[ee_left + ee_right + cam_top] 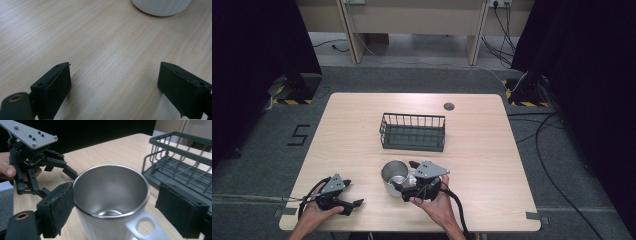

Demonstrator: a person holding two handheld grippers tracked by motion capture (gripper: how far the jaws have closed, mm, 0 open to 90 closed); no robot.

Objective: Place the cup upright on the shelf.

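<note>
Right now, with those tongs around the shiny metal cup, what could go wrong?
1. The right tongs stand open around the white steel mug; one pad touches the rim, the other is apart, so closing might push or tip it.
2. The mug's handle points toward the camera, between the jaws, so a pad could catch it.
3. The dark wire basket sits close behind; a low lift might clip its wall.

Steel mug [110,192] between open right gripper [125,205] jaws
</note>
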